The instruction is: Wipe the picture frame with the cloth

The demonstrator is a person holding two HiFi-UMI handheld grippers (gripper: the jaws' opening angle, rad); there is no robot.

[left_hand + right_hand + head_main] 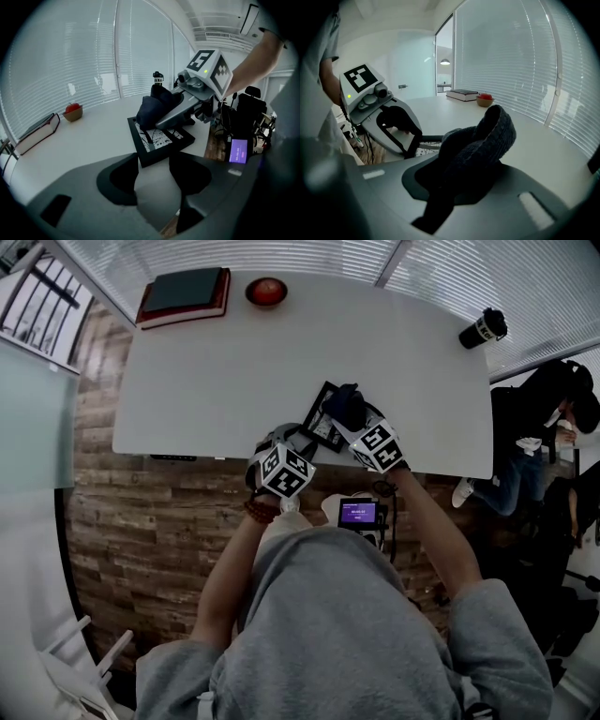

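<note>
Pale slatted window blinds (pixel 70 61) are letting soft daylight in beside the white rectangular counter (pixel 216 371). Brown wood-plank flooring (pixel 141 531) is showing beneath it, beside a frosted glass partition (pixel 33 418).

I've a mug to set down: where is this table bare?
Bare: between the book, the apple bowl and the picture frame, and rightwards to the bottle. Crowded: the near edge, with frame, cloth, left gripper and right gripper.

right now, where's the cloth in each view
Head view: cloth at centre, on the frame, in the right gripper.
Left gripper view: cloth at centre, on the frame's far end.
Right gripper view: cloth in the foreground, between the jaws.
Shared landmark: red bowl.
</note>
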